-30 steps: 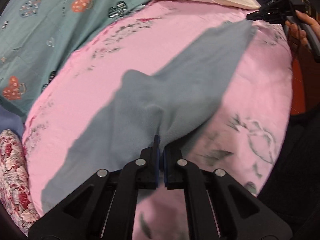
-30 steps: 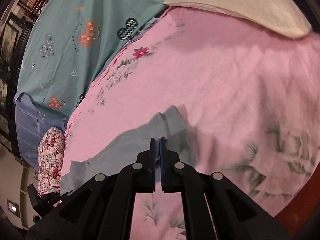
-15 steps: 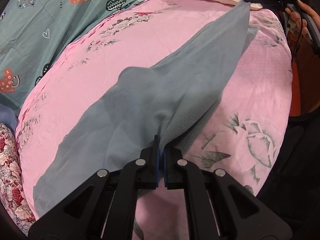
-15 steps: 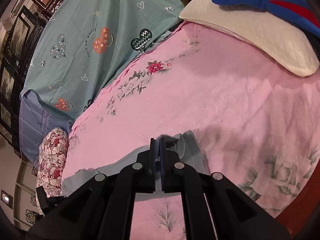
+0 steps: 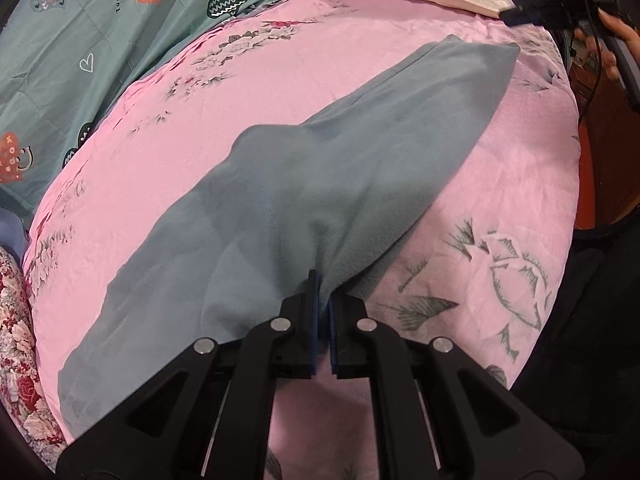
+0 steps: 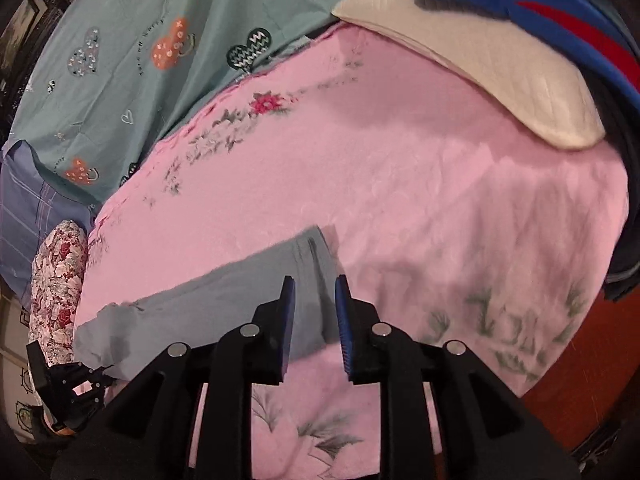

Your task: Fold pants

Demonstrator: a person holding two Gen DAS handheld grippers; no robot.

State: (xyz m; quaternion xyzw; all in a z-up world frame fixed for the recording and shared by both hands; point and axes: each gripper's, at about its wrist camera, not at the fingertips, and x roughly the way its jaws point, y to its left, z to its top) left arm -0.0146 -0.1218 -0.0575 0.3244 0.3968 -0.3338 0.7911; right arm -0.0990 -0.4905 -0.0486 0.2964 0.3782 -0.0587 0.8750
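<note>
Grey-blue pants (image 5: 304, 184) lie stretched across a pink flowered bedspread (image 5: 224, 92). My left gripper (image 5: 323, 292) is shut on a pinched fold of the pants at their near edge. My right gripper (image 6: 315, 296) is open, just above the far end of the pants (image 6: 256, 284), which lies flat on the bedspread (image 6: 400, 168). In the left wrist view the right gripper (image 5: 548, 10) shows at the top right, held by a hand, clear of the cloth. The left gripper (image 6: 68, 384) shows at the lower left of the right wrist view.
A teal patterned quilt (image 5: 80, 40) lies beyond the pink spread. A cream pillow (image 6: 480, 60) with a blue and red garment (image 6: 520, 0) on it sits at the far end. A red flowered cushion (image 6: 56, 292) lies by the left end. A dark wooden bed edge (image 6: 580, 392) runs on the right.
My right gripper has opened and let go of the pants' end, which has dropped flat onto the spread. My left gripper still holds its fold.
</note>
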